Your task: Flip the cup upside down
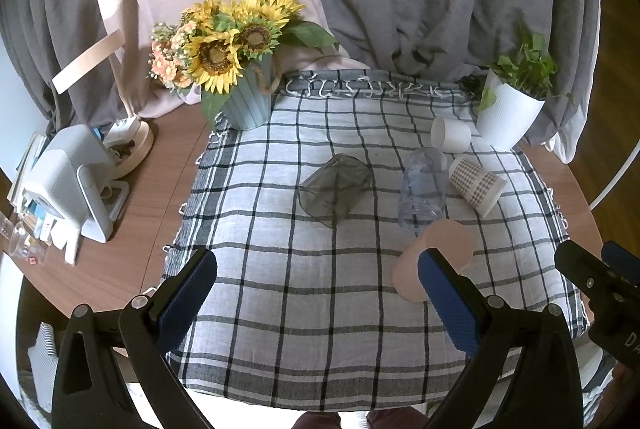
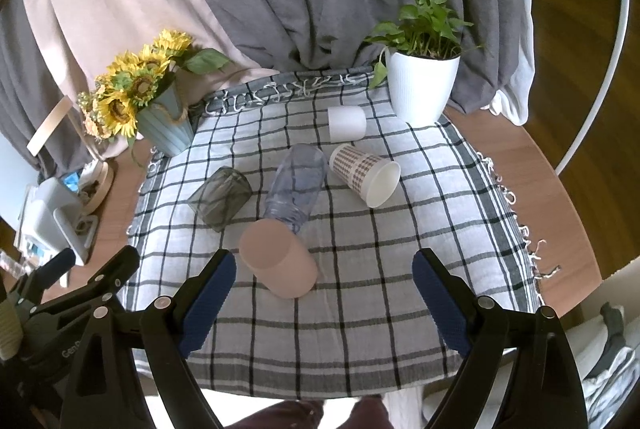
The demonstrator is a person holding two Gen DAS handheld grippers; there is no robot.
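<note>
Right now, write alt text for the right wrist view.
Five cups lie on their sides on a checked cloth; the pink cup is nearest the open right hand-held gripper. Behind stand sunflowers and a potted plant.

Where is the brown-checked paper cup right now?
The brown-checked paper cup lies on its side on the checked tablecloth, toward the right, between the clear plastic cup and the white plant pot.
</note>
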